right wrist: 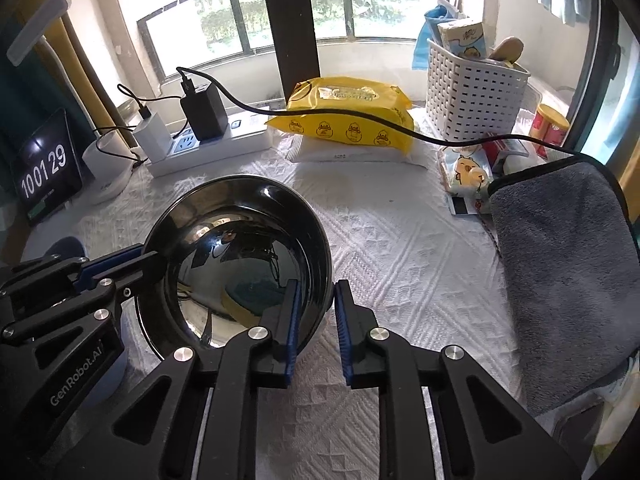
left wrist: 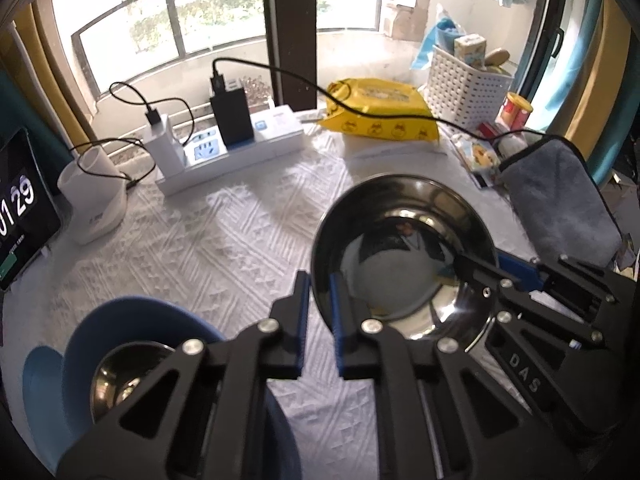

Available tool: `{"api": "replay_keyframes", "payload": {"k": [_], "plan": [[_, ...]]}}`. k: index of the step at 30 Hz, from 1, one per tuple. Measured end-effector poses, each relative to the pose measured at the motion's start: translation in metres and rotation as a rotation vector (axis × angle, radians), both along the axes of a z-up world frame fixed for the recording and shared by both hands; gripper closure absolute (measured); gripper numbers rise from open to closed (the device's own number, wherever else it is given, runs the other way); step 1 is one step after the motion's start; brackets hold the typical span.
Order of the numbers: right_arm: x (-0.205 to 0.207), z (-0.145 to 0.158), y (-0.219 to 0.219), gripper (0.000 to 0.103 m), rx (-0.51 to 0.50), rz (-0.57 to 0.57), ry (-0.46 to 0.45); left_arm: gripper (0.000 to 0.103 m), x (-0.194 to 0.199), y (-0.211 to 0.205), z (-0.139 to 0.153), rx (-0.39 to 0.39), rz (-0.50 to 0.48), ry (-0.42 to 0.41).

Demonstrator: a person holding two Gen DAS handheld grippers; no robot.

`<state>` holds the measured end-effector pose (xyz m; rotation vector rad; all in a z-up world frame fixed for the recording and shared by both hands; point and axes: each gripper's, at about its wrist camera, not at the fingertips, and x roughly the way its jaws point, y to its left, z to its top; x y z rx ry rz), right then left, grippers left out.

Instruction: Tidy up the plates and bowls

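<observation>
A: Item one, the steel bowl (left wrist: 402,256). Where is it?

B: Mid-table on the white cloth (left wrist: 224,240), with the grey towel (right wrist: 568,280) at its three o'clock and the power strip (left wrist: 232,152) off at about eleven. Both claws are on it.

A: State of the claws?

B: The left gripper (left wrist: 319,320) is narrowed onto the rim at the bowl's eight o'clock, one pad inside the wall and one outside. The right gripper (right wrist: 318,328) does likewise at roughly four o'clock, with its inner pad in the bowl and its outer pad just off the wall. Each one is pinching the steel bowl.

A: Handling notes?

B: It looks like thin polished metal, so I'd say stiff, fairly light and unbreakable, but slick. The rolled rim is the only real purchase, and two opposite grips should stop it swinging. I'd expect it to slide on the pads if tipped.

A: Item two?

B: A blue bowl (left wrist: 132,328) at the left gripper's seven o'clock, with a smaller steel bowl (left wrist: 128,372) nested inside. That is the likely stacking spot.
</observation>
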<state>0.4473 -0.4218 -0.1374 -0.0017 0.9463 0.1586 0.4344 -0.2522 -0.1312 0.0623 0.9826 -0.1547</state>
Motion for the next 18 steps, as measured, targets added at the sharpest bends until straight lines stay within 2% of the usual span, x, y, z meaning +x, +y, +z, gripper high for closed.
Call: {"api": "replay_keyframes", "payload": {"k": [18], "plan": [[-0.016, 0.028, 0.009, 0.085, -0.028, 0.001, -0.032, 0.093, -0.017, 0.009, 0.026, -0.023, -0.011, -0.038]]}}
